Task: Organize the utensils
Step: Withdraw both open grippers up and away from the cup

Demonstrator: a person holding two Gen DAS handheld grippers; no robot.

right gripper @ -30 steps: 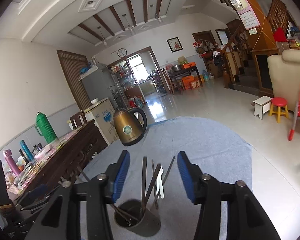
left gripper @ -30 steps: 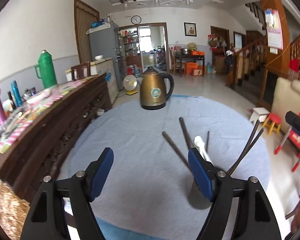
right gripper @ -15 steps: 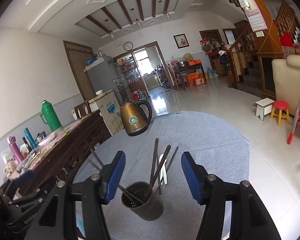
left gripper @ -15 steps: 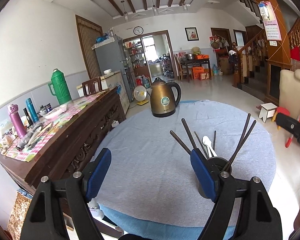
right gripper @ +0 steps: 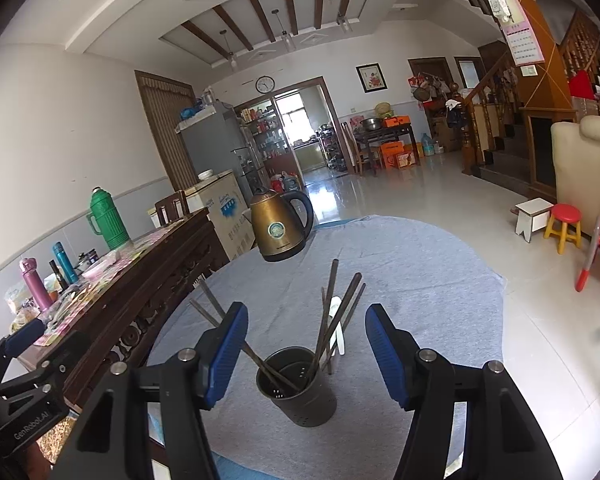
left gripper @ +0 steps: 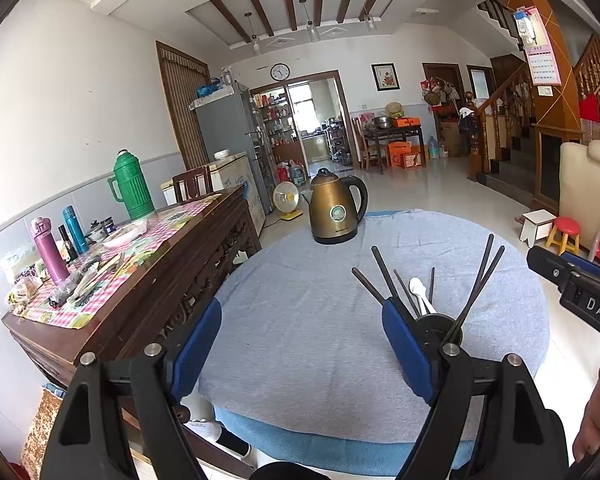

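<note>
Chopsticks (right gripper: 332, 320) and a white spoon (right gripper: 337, 326) stand together in the dark perforated holder (right gripper: 298, 390) at the lower centre of the right wrist view, their handles fanning up and outward. The holder rests on the grey cloth of the round tabletop (right gripper: 420, 280), with a bronze kettle (right gripper: 278, 226) well behind it toward the upper middle of the frame. No loose utensil shows anywhere on the cloth, so the sorting looks essentially finished; at most a check or a tidy of the leaning sticks seems left.

The right hand-held gripper (right gripper: 306, 354) hangs above and in front of the holder, jaws spread wide, gripping nothing. In the left wrist view the left hand-held gripper (left gripper: 300, 350) is likewise released and empty, with the holder (left gripper: 438, 326) just behind its right-hand blue pad at the lower right.
</note>
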